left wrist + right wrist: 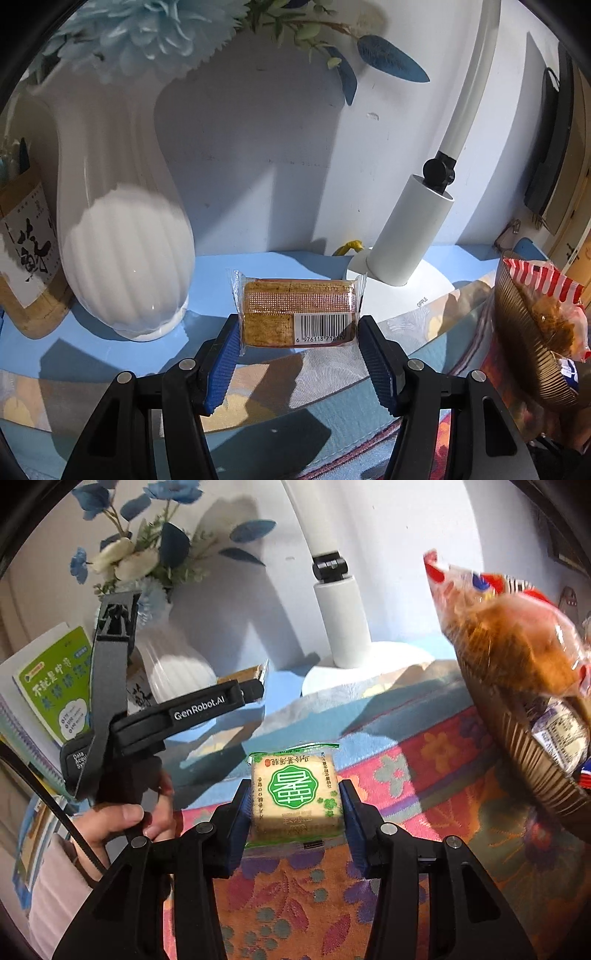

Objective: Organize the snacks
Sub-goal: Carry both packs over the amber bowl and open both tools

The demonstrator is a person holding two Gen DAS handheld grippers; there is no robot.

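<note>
Right wrist view: your right claw is clamped on the square green-label pastry packet; left claw is clamped on the clear-wrapped brown cake bar. Both are lifted, so next comes the brown ribbed bowl, likely rim-clearing drops.

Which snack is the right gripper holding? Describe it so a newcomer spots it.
Start at the floral tablecloth left of the brown ribbed bowl. Above it the right gripper is shut on a square cake in clear wrap. Its round green seal sets it apart from the red-striped bread bag in the bowl.
</note>
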